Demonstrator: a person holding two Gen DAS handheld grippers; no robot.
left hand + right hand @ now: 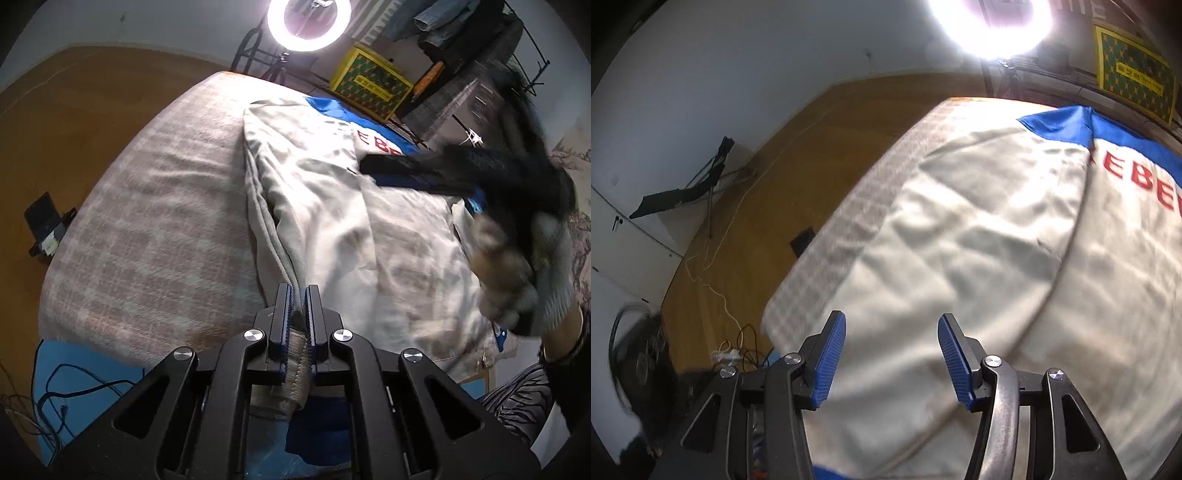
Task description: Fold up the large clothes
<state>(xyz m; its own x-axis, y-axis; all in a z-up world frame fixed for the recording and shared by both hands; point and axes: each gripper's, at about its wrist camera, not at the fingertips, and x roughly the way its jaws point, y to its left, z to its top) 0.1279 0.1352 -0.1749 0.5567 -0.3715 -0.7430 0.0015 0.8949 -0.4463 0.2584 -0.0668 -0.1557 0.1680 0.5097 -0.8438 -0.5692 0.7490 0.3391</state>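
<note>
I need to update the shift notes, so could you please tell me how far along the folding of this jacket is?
Early stage. Done: the cream and blue jacket lies spread on the checked bed cover, one side already lapped inward. In hand: the left claw is shut on the ribbed hem; the right claw hangs open over the cloth, holding nothing. Left: the main folds, since the garment is still nearly full length.
</note>
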